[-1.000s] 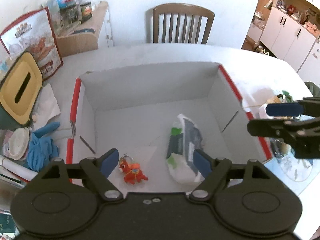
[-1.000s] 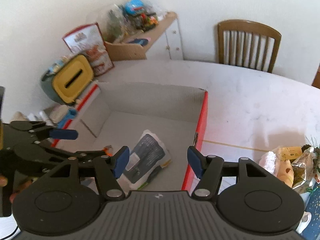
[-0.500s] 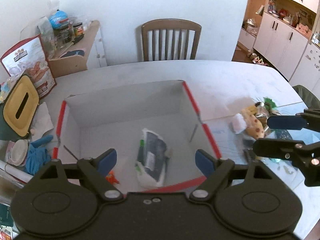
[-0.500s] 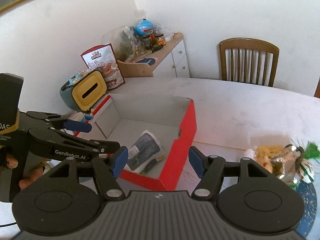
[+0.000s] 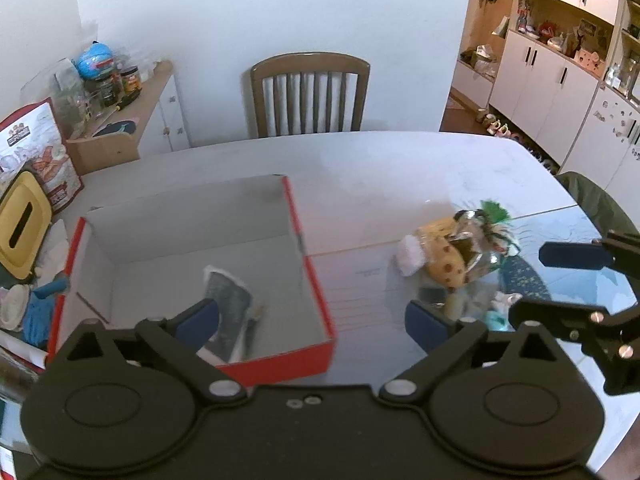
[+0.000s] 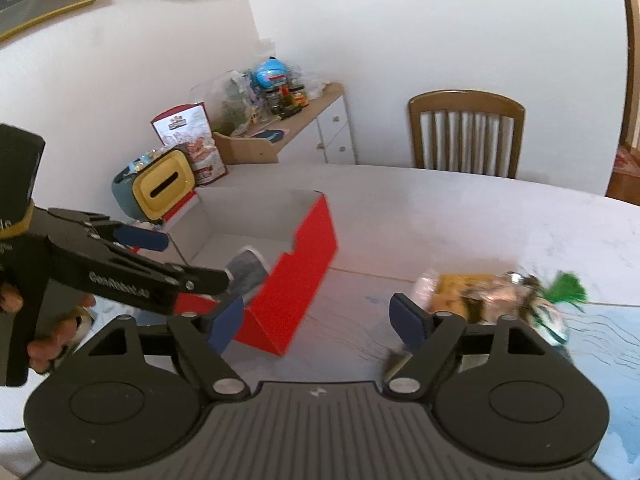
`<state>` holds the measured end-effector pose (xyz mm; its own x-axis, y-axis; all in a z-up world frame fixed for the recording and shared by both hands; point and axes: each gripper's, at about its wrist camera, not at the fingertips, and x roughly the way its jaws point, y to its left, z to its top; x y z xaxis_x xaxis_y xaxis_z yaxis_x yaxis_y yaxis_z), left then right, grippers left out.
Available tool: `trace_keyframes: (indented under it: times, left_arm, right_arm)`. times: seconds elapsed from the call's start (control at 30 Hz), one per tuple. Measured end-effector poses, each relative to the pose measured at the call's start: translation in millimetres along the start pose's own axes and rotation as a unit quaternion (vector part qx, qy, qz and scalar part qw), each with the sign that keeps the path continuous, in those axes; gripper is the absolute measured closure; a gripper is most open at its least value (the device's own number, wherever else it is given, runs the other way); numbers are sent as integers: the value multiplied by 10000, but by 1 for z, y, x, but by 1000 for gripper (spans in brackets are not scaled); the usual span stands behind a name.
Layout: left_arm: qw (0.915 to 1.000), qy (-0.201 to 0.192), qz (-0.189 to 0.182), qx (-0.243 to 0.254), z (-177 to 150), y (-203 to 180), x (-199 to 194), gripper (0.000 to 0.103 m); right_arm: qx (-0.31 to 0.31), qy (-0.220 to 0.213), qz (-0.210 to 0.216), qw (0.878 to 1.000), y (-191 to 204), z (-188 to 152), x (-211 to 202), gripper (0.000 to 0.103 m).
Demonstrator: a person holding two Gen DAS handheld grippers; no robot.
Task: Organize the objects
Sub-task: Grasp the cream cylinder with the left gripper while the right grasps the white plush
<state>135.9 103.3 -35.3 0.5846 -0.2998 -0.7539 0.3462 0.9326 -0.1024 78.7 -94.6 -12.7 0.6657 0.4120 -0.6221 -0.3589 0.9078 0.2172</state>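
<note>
Both grippers point(image 5: 312, 320) point(image 6: 318, 322) have risen above box point(image 5: 308, 264).

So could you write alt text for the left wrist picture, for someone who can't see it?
An open, empty left gripper hangs above a white table over a red-edged cardboard box holding a grey packet. To its right lies a pile of toys and the open right gripper; a wooden chair stands behind.
</note>
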Motion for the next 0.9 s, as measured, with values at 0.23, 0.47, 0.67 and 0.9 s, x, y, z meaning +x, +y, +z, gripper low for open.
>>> trace_keyframes:
  times: [0.23,0.47,0.67,0.9]
  left_arm:
    - [10000,-80,28,44,-5,-35,8,1]
    - [9998,-116,22,152,-16,-66,22,1]
    - [9999,-79,-100,75,-21,-83,37,1]
    - [9994,47,-260,204,-30,-109,64,1]
  right_arm:
    - [111,-11,-399,9991,-45,-26,-15,22]
    - [-159,119,-773,9968,-77,-53,-18,22]
    - [-168,312,-813,9961,-101,-72,-11,22]
    - [-104,523,-831,9951,-128,-86,6,22]
